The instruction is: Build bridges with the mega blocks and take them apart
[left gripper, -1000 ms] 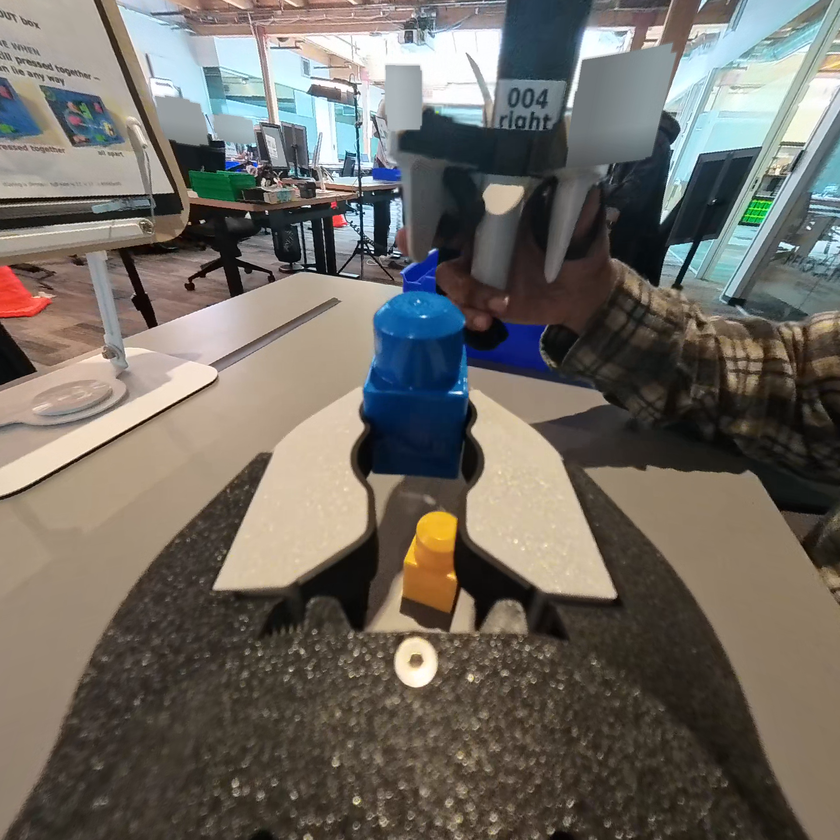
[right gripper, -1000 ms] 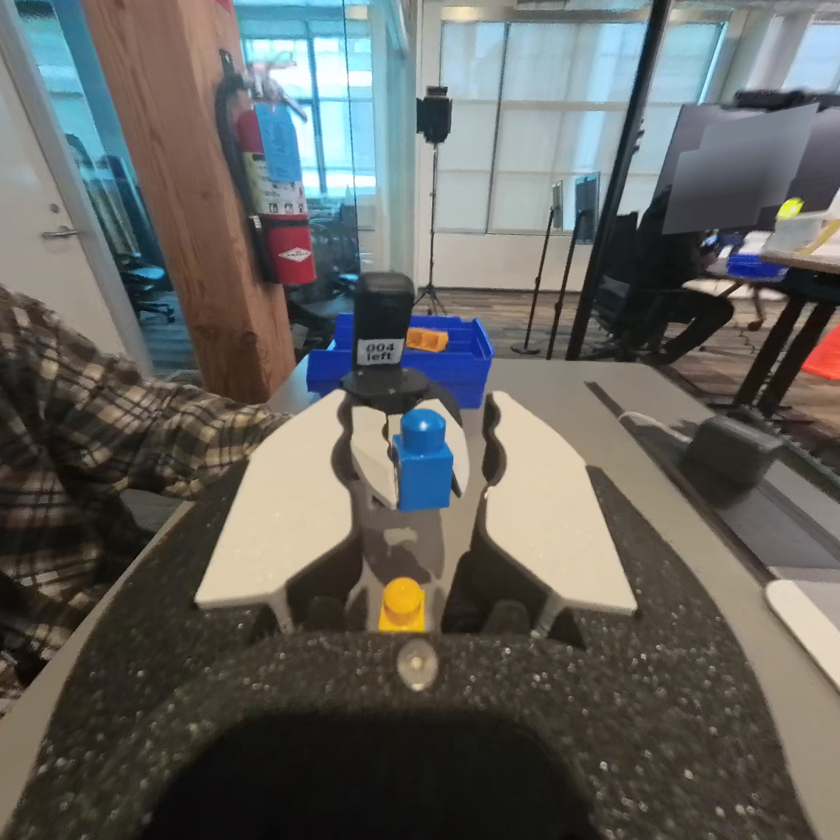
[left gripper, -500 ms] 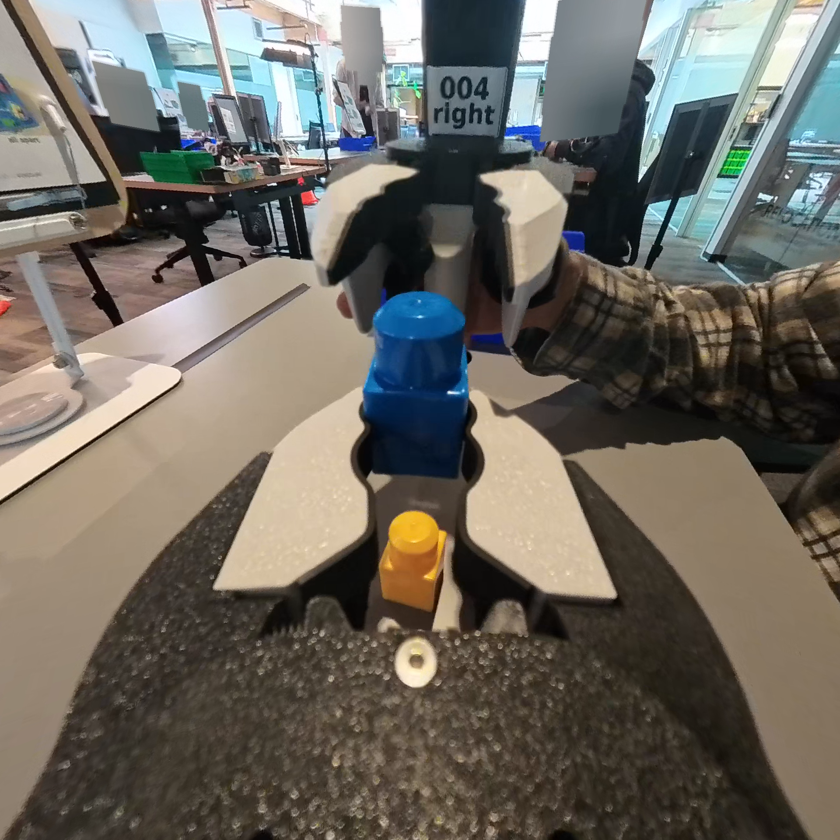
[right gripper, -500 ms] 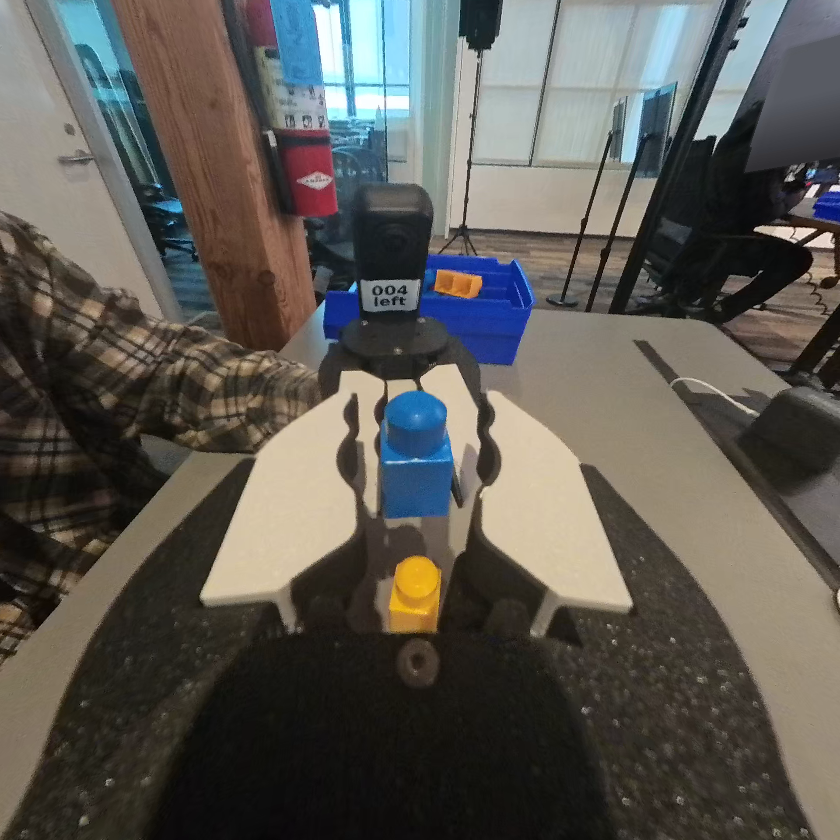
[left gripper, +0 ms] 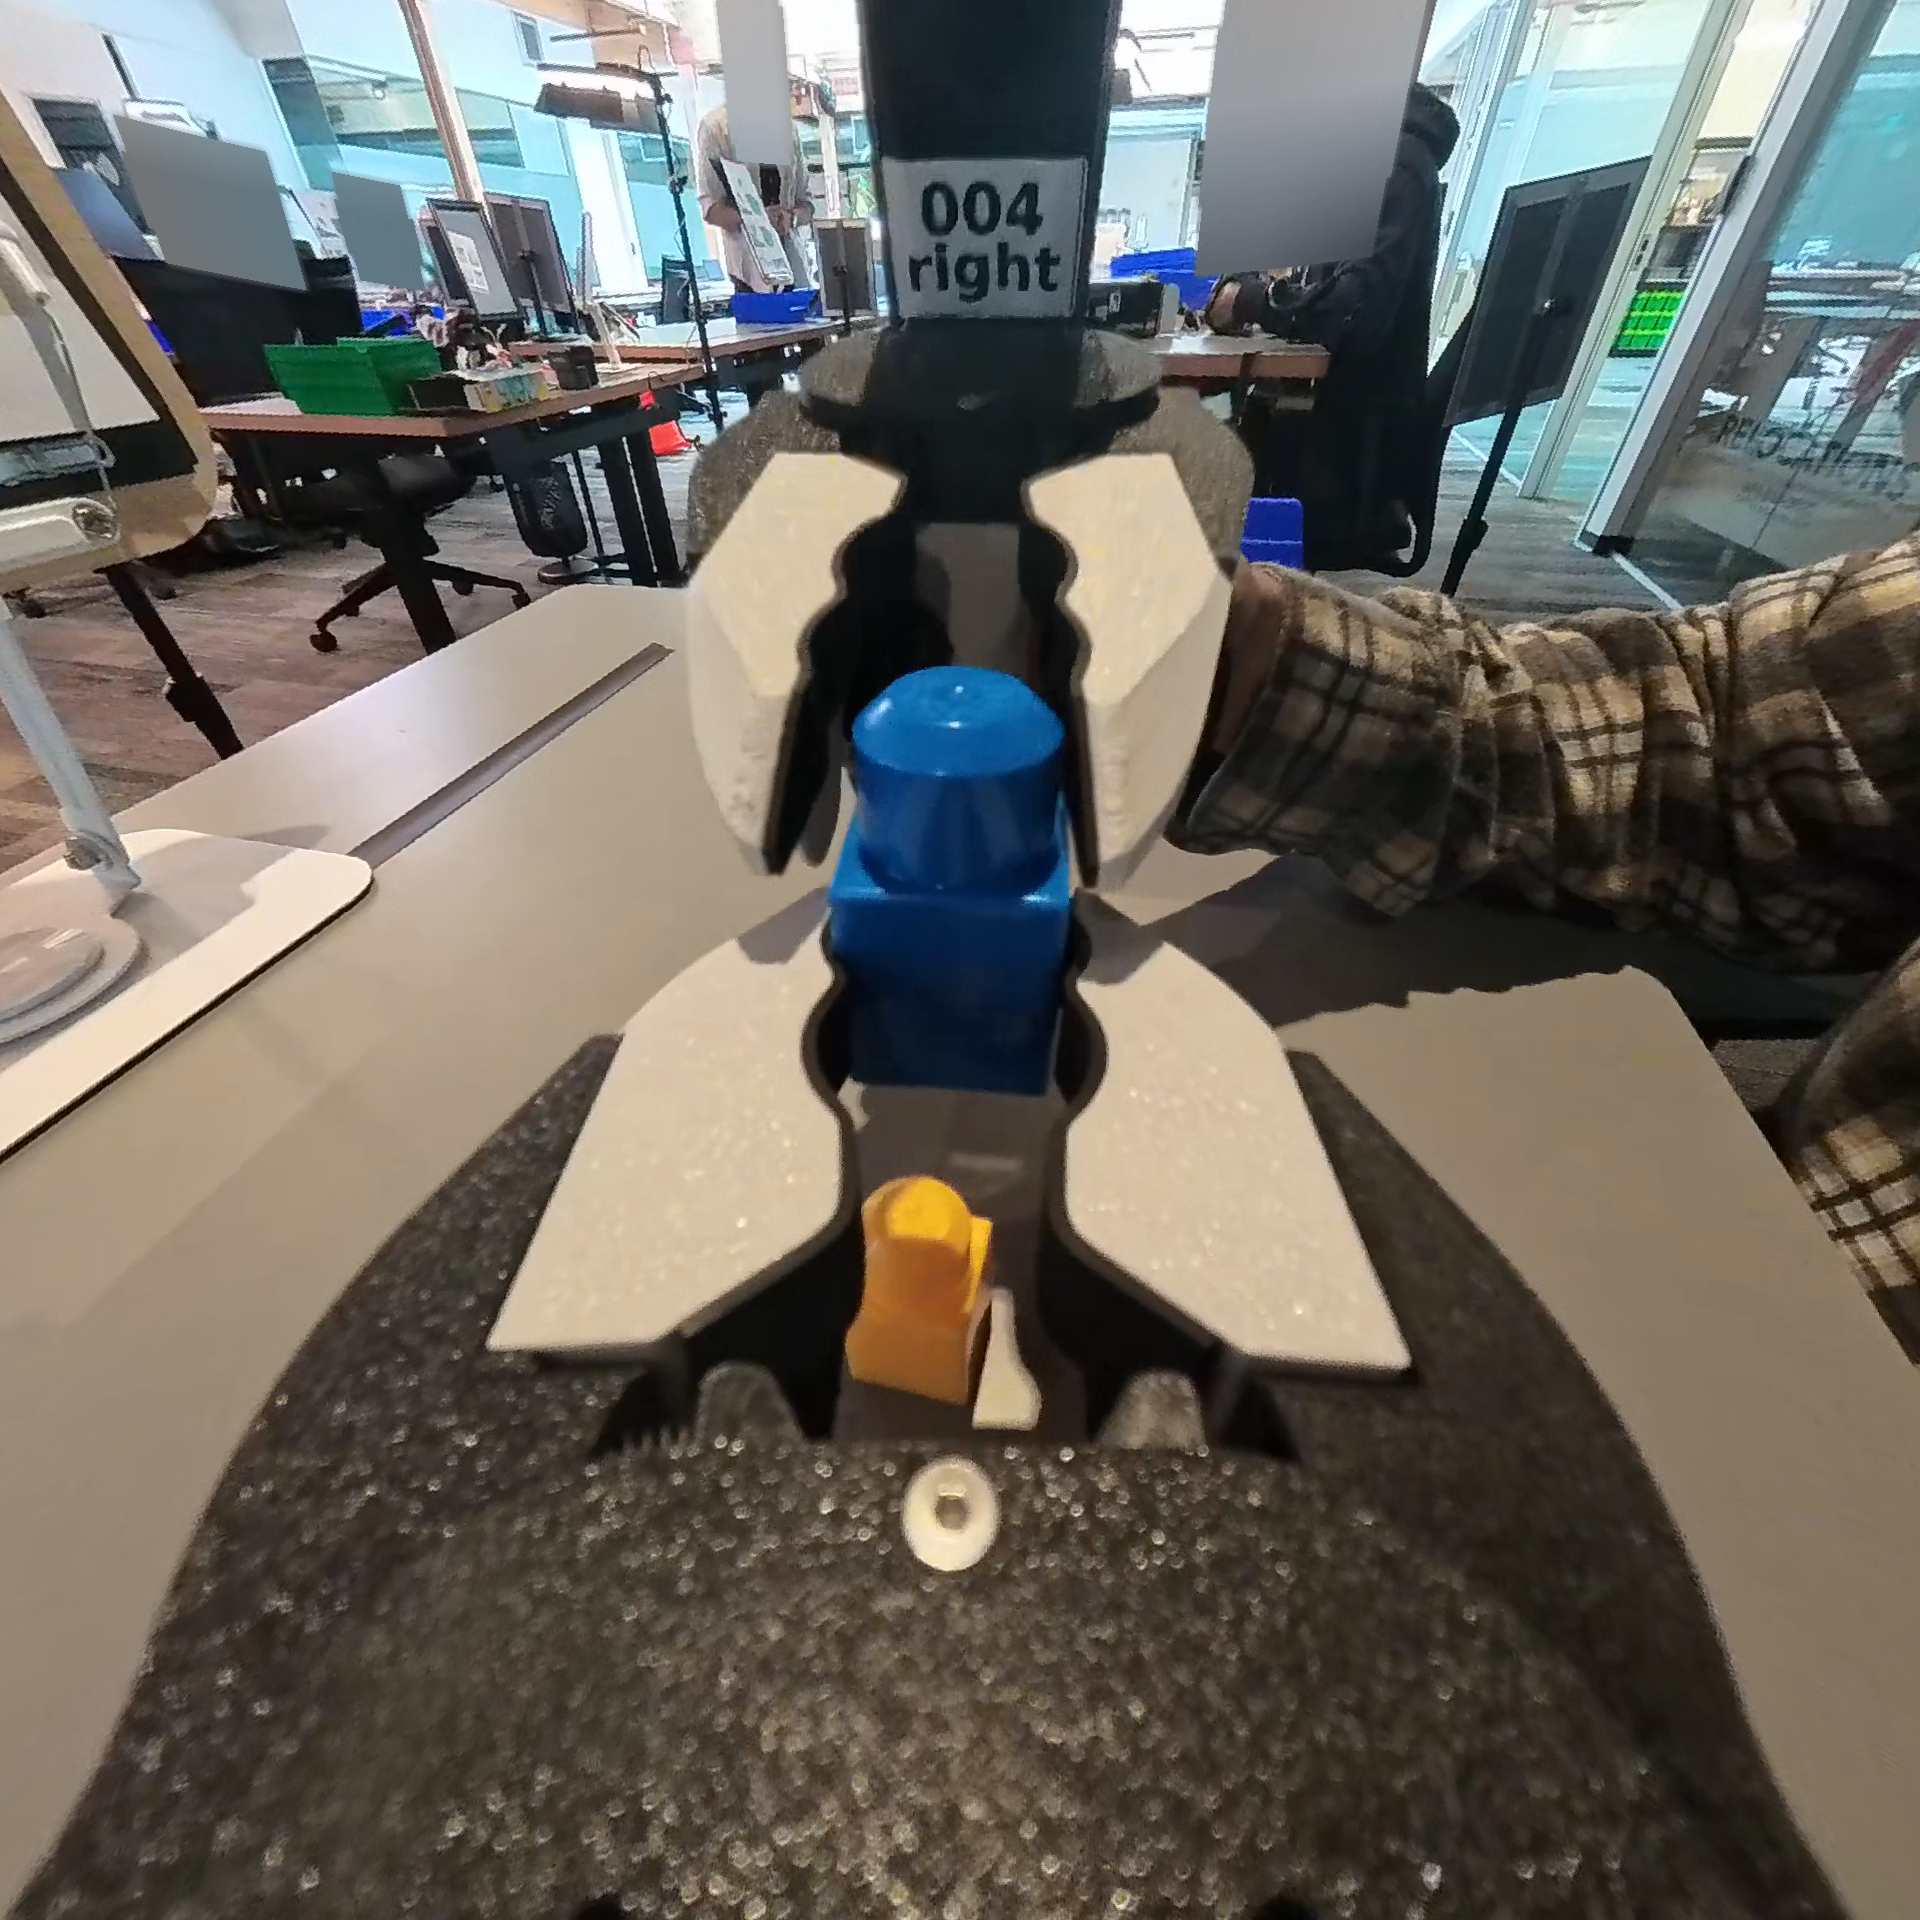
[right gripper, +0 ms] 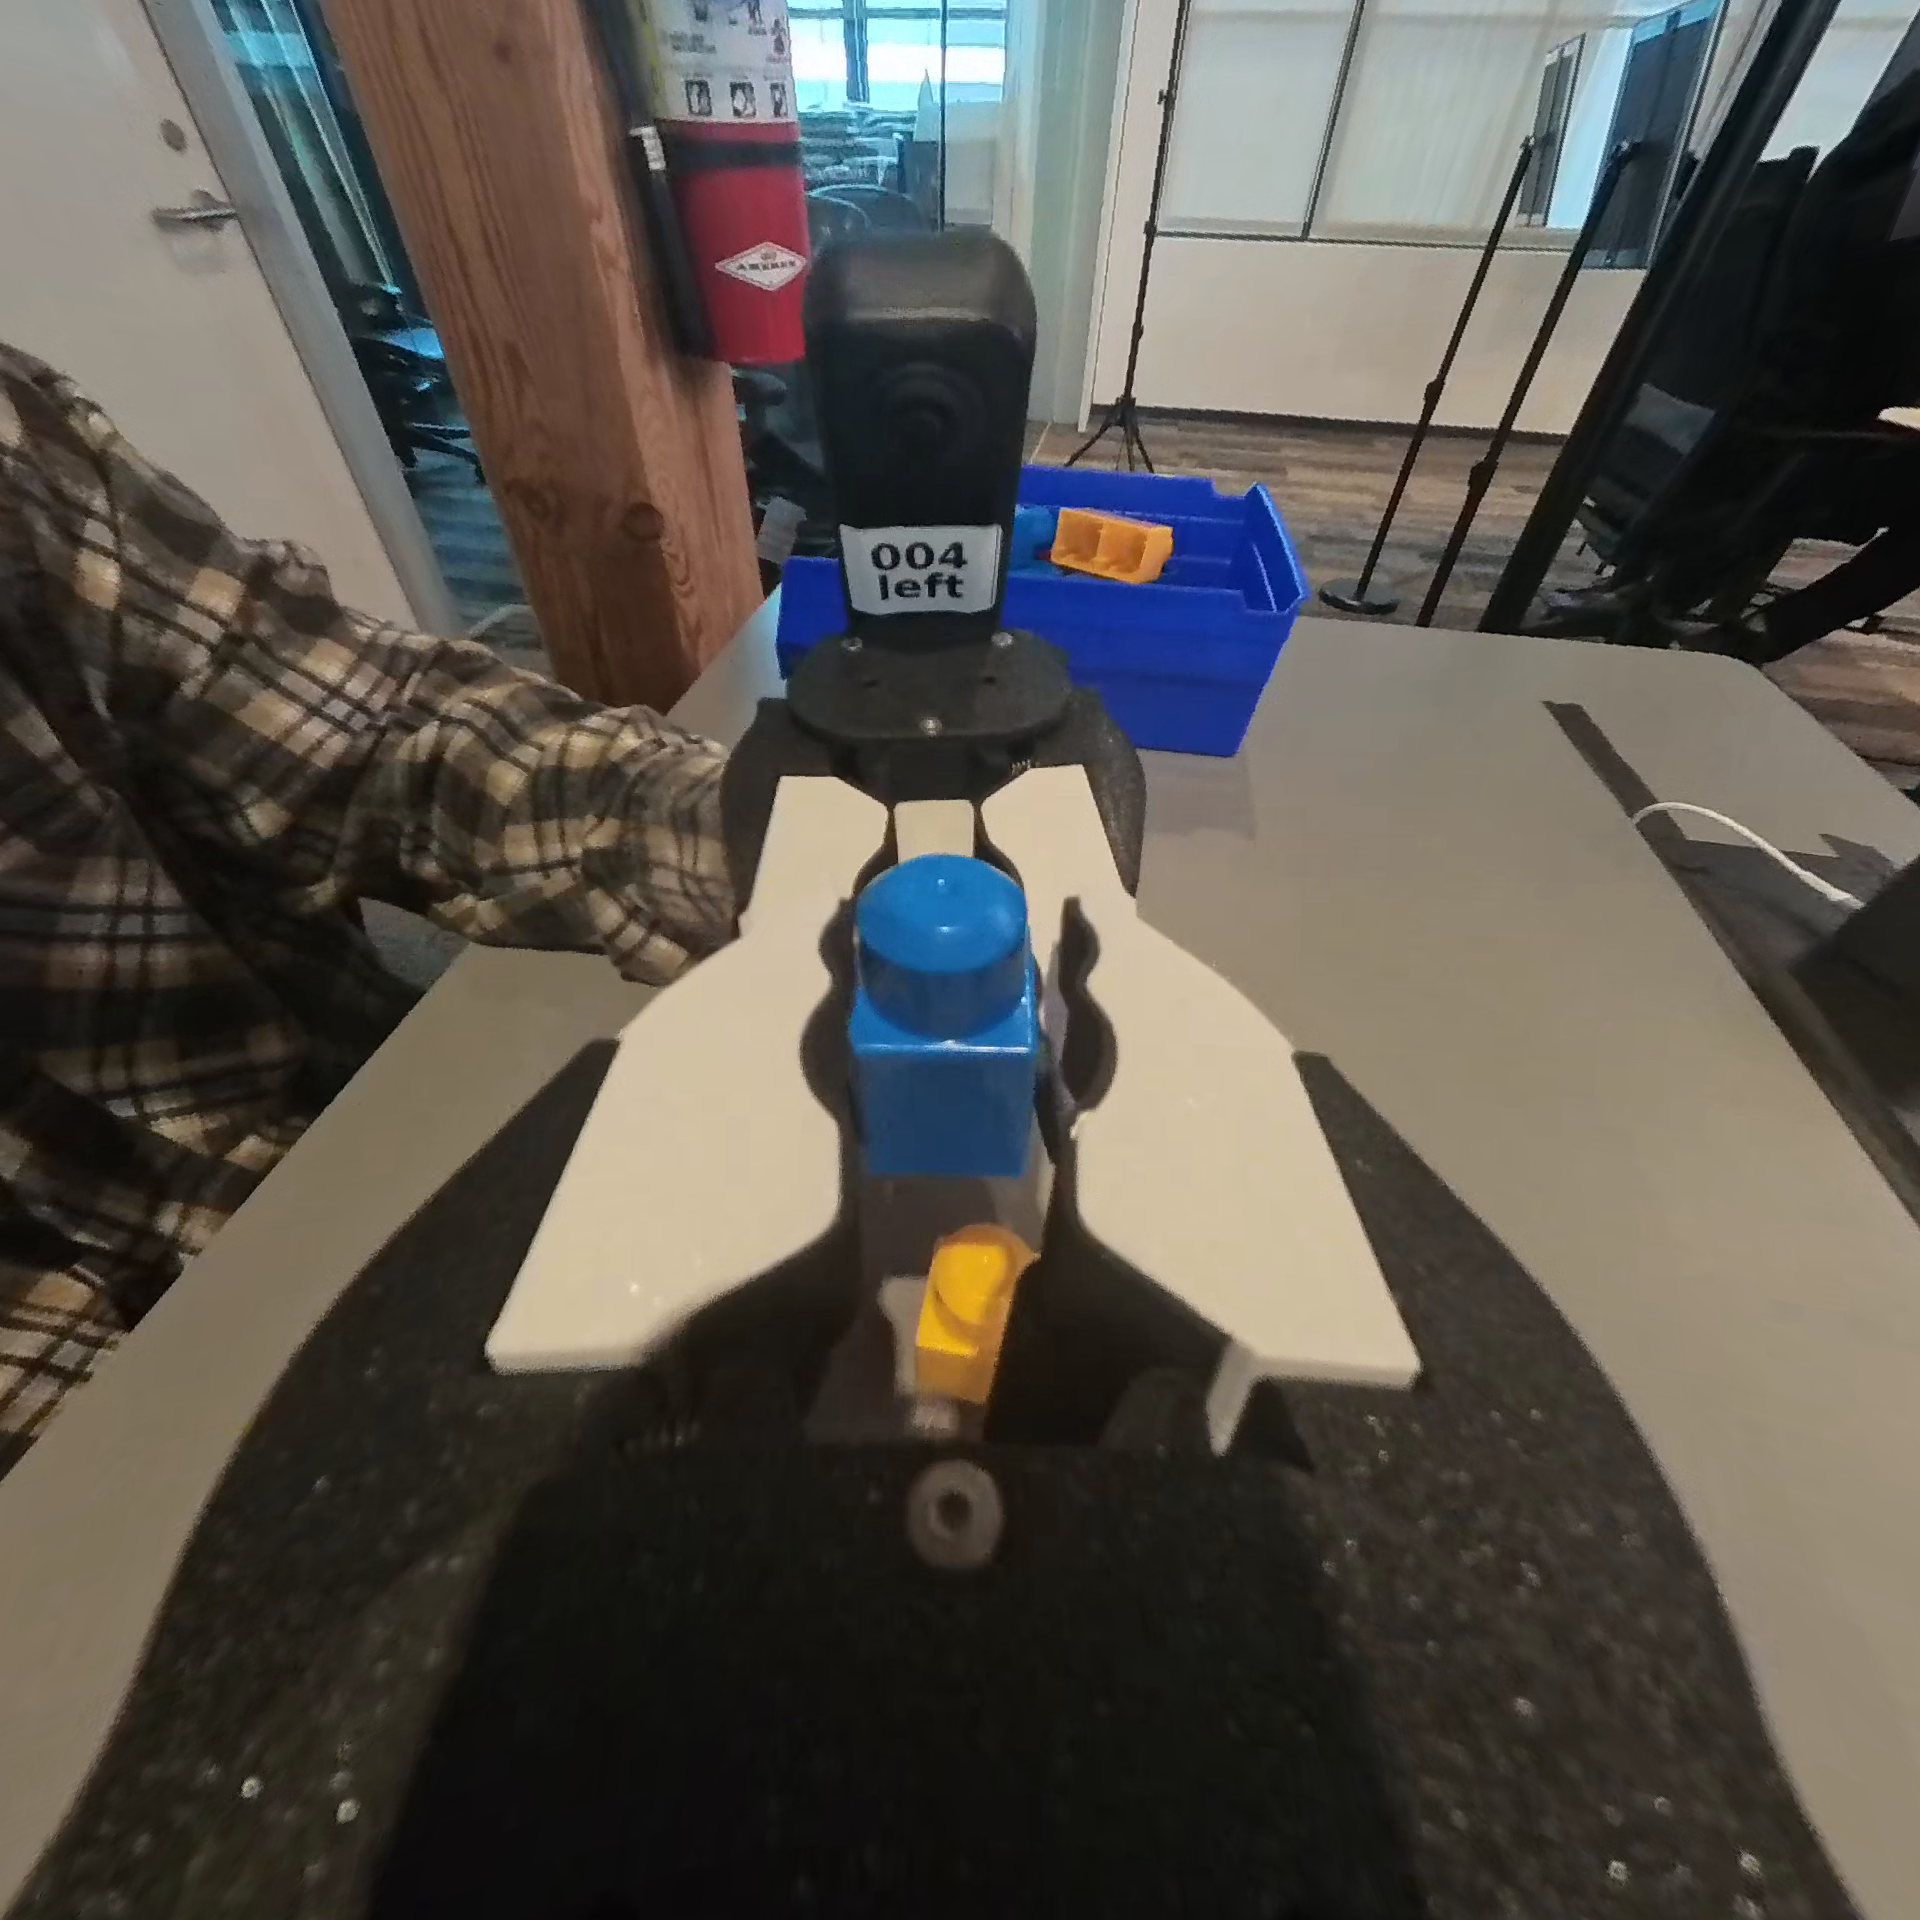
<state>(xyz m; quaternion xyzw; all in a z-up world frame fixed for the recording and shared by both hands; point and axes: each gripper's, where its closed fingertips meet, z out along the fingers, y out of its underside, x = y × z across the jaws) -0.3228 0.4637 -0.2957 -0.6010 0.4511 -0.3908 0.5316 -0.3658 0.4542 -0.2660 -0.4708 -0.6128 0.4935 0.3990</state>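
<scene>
The blue single-stud block (left gripper: pixel 948 940) is gripped by the left gripper (left gripper: pixel 948 997); the right gripper (right gripper: pixel 940 1081) is held open around it.

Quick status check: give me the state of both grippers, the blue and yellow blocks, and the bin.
left gripper: jaws shut on the blue block's base.
right gripper: jaws around the same block; contact unclear.
blue block: upright, stud up, held above the table.
yellow block: on the table under the grippers, tilt unclear.
blue bin: open, an orange block inside.
</scene>
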